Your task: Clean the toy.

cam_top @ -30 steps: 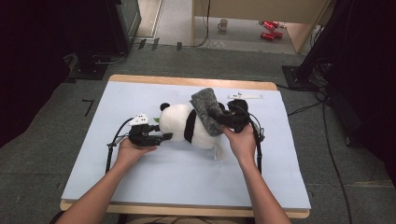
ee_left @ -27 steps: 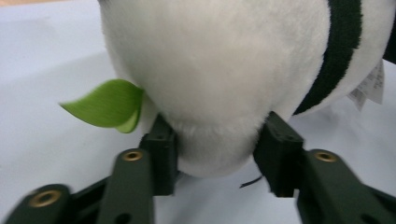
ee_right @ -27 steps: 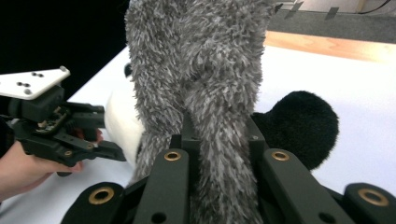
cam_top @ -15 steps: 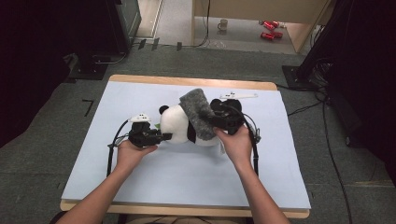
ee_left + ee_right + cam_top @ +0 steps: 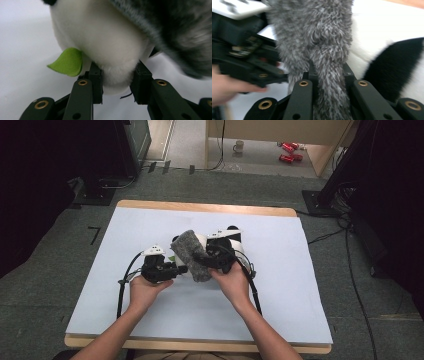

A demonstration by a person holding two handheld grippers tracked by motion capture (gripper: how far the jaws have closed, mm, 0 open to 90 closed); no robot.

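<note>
You had the black-and-white plush panda toy (image 5: pixel 231 241) lying near the middle of the pale blue-white surface (image 5: pixel 300 290), with both tools on it. Your left gripper (image 5: pixel 177 268) was closed on a rounded white part of the panda; in the left gripper view its 2 jaws pinched that soft bulge between them, and a small green felt leaf (image 5: pixel 67 62) stuck out just beside the left jaw. Your right gripper (image 5: pixel 201 260) was clamped on the grey fuzzy fabric piece (image 5: pixel 192 254), which looked like a small hat or scarf; in the right gripper view a fold of its pile ran down between the 2 jaws, with the panda's white body and a black patch just behind it. From above, the grey piece lay draped across the panda, between your 2 hands.

Both things looked light and very soft, so they would squash and slip in a pinch rather than resist. The fabric would likely stretch and sag, so a hold on its edge or a doubled fold would serve best; the panda was better taken by a limb or ear than by its round body.
</note>
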